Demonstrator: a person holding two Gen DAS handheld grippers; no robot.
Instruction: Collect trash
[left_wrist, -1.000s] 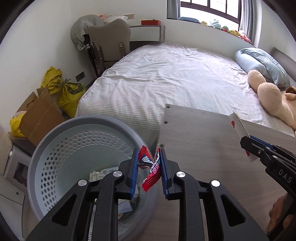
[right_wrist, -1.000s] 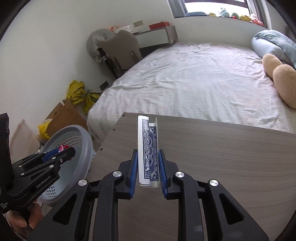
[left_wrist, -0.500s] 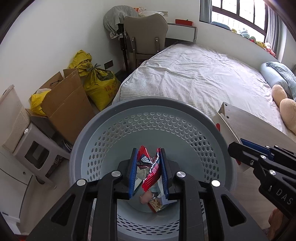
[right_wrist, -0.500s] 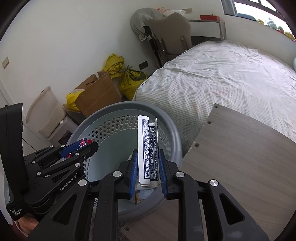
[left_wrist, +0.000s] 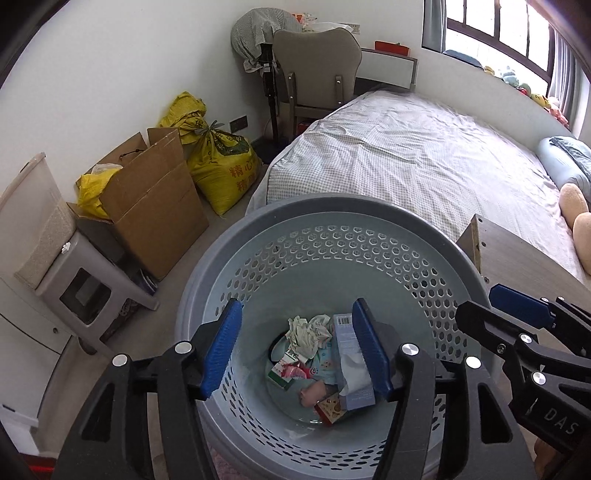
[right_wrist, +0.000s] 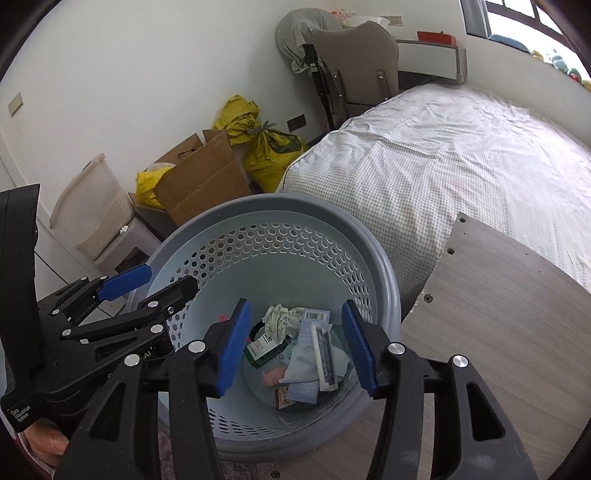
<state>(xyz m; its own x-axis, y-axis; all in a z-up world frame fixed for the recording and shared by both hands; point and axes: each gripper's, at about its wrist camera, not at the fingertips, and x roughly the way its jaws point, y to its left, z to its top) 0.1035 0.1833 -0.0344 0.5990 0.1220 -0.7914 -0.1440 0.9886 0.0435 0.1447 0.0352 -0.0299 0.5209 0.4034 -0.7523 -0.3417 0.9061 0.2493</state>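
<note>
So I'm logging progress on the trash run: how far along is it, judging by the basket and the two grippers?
Done: the perforated grey plastic basket holds wrappers, crumpled paper and the blue-backed card pack.
In hand: nothing. The left gripper and right gripper have just been opening and stand empty over it.
Left: the visible part of the wood-grain table shows no trash.

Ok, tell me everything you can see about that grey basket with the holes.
The grey basket is round, looks plastic, with a wide smooth darker rim and paler walls pierced by rows of small holes. It stands upright on the floor, between the bed and the wooden table. At its bottom lie crumpled paper, small boxes and wrappers. Both hand-held grippers hang open above it, touching nothing.
</note>
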